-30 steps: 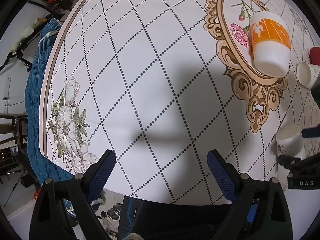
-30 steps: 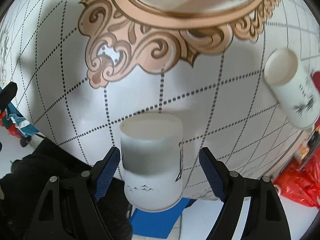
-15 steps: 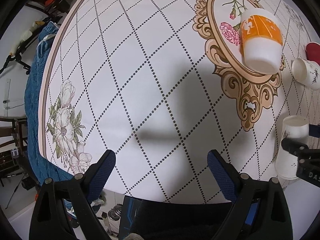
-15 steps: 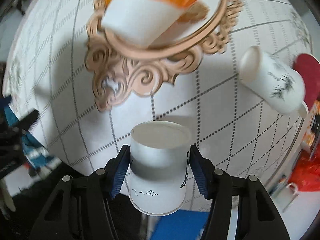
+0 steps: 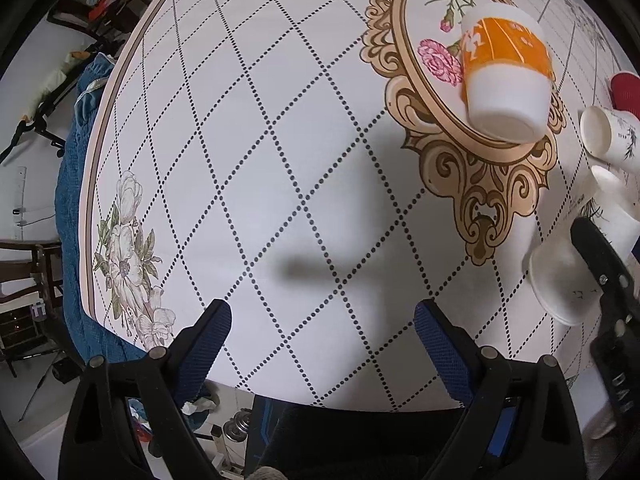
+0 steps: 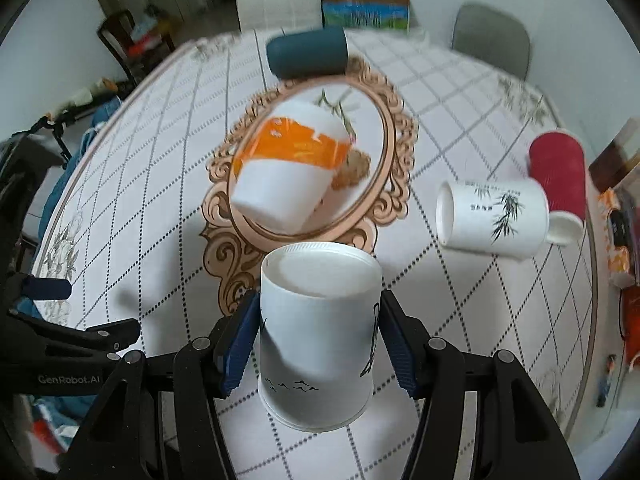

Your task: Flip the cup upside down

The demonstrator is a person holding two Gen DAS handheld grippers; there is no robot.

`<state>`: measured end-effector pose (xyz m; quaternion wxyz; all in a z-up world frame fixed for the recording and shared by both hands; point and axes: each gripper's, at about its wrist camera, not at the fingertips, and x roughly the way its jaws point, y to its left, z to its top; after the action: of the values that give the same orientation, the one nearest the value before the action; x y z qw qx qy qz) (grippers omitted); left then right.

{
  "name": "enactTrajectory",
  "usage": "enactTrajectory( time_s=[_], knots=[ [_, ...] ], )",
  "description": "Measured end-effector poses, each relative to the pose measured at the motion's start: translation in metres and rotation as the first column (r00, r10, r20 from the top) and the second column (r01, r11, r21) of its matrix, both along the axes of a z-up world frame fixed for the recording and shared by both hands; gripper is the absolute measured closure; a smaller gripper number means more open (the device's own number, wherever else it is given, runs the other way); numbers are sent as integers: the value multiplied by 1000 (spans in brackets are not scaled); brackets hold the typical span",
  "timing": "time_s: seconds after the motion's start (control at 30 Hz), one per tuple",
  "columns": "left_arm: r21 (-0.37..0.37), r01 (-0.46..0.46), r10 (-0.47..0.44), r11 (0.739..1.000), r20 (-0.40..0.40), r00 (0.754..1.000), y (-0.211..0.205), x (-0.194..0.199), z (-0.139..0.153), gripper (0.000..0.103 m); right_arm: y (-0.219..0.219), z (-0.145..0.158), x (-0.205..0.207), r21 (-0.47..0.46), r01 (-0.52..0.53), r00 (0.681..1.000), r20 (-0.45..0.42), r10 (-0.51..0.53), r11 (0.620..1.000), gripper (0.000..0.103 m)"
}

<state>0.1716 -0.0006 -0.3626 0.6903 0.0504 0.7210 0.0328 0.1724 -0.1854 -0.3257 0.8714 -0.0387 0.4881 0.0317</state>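
The right gripper (image 6: 318,336) clamps a white paper cup (image 6: 318,332) off the table (image 6: 460,300), its flat base tipped away from the camera — mid-flip. Next, I judge: finish turning, set it rim-down. The left gripper (image 5: 322,340) hangs wide, holding nothing

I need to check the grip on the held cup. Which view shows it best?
The right wrist view: the cup sits centred between both pads of the right gripper. The left wrist view catches it only at the edge, partly hidden.
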Motion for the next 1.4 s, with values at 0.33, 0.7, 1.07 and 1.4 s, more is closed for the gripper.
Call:
enactTrajectory(
  time_s=[0.33,0.7,1.07,1.4],
  knots=[
    [20,12,-12,1000,7,1000,-38,-23,0,9,-2,-13,-32,-12,-65,996,67,66,998,41],
    [17,14,-15,1000,65,998,-32,-31,16,9,-12,-21,-50,18,-6,1000,-12,7,1000,24],
    [-27,113,-104,993,227,968,-26,-53,78,3,-34,36,-104,9,215,974,-72,-214,977,6],
    [-88,200,-154,976,373,915,-22,-104,156,2,-19,118,-177,-25,341,939,49,-339,940,6]
  ],
)
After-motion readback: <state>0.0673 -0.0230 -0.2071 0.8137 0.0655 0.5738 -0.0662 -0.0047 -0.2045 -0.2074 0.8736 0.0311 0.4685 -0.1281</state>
